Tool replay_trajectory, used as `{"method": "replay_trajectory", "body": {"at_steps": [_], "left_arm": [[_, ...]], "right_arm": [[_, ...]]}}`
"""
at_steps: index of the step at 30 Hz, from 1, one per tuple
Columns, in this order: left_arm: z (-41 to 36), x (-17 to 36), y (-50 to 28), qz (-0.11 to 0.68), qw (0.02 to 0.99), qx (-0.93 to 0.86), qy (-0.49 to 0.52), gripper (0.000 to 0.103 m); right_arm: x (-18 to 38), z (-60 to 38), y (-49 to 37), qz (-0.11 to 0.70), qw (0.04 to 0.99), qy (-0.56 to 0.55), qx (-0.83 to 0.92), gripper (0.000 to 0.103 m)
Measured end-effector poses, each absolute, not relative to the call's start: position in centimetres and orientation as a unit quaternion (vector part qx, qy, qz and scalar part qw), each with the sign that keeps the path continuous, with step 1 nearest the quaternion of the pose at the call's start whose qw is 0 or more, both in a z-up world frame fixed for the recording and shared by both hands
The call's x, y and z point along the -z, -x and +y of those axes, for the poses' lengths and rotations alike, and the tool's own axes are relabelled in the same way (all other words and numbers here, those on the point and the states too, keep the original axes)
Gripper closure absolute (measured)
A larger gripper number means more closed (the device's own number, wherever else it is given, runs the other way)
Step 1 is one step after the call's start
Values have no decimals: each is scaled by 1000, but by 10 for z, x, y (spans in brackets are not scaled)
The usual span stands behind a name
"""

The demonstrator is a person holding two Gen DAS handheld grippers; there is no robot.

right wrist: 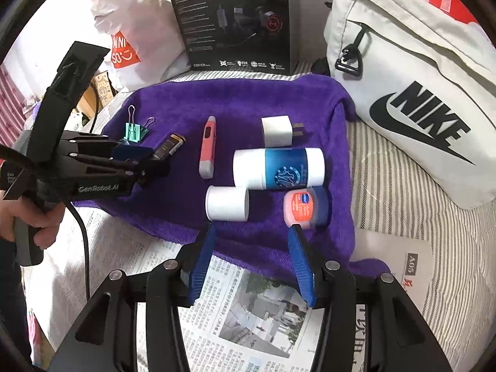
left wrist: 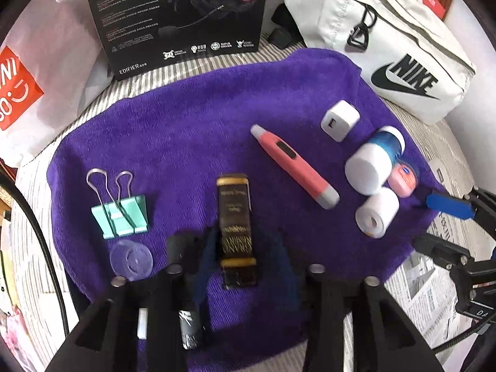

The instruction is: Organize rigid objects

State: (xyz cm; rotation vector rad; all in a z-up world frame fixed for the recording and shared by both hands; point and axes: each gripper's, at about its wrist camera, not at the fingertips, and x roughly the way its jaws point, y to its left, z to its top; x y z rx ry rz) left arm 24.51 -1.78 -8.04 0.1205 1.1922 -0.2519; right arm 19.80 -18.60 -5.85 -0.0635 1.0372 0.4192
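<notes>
Small objects lie on a purple towel [left wrist: 192,124]. My left gripper [left wrist: 245,248] is open, its blurred blue fingers on either side of a black-and-gold bar [left wrist: 236,226], also in the right wrist view [right wrist: 169,148]. A green binder clip [left wrist: 119,207], pink pen [left wrist: 294,167], white charger [left wrist: 340,120], blue-and-white bottle [left wrist: 373,162], white roll [left wrist: 376,212] and pink jar [left wrist: 403,178] lie around. My right gripper [right wrist: 252,232] is open and empty, its fingertips just short of the roll [right wrist: 228,203] and jar [right wrist: 302,207].
A black headset box [left wrist: 176,15] and white Nike bag [left wrist: 387,37] stand behind the towel. A Miniso bag [right wrist: 130,40] lies at the back left. Newspaper [right wrist: 248,313] covers the striped surface in front. A clear cap [left wrist: 131,260] sits near the clip.
</notes>
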Motion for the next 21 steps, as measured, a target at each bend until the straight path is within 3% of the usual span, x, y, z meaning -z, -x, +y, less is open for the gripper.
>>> {"method": "replay_trajectory", "body": {"at_steps": [5, 7, 9, 15, 16, 19, 21], "left_arm": [[-16, 76, -229, 561, 820, 106, -51, 57], [-15, 69, -220, 553, 825, 108, -46, 50], [-12, 58, -208, 537, 837, 98, -45, 34], [-4, 30, -169, 501, 861, 78, -41, 16], [-4, 27, -164, 498, 863, 75, -39, 15], [2, 15, -147, 483, 873, 60, -30, 12], [4, 9, -137, 474, 879, 44, -30, 11]], "right_arm": [[51, -190, -186, 491, 850, 31, -188, 48], [49, -191, -181, 490, 851, 31, -185, 48], [47, -193, -175, 493, 851, 30, -179, 46], [39, -200, -156, 503, 848, 2, -165, 45], [38, -201, -152, 504, 849, 1, -157, 42], [31, -200, -141, 494, 859, 7, -135, 18], [25, -199, -132, 486, 865, 13, -126, 16]]}}
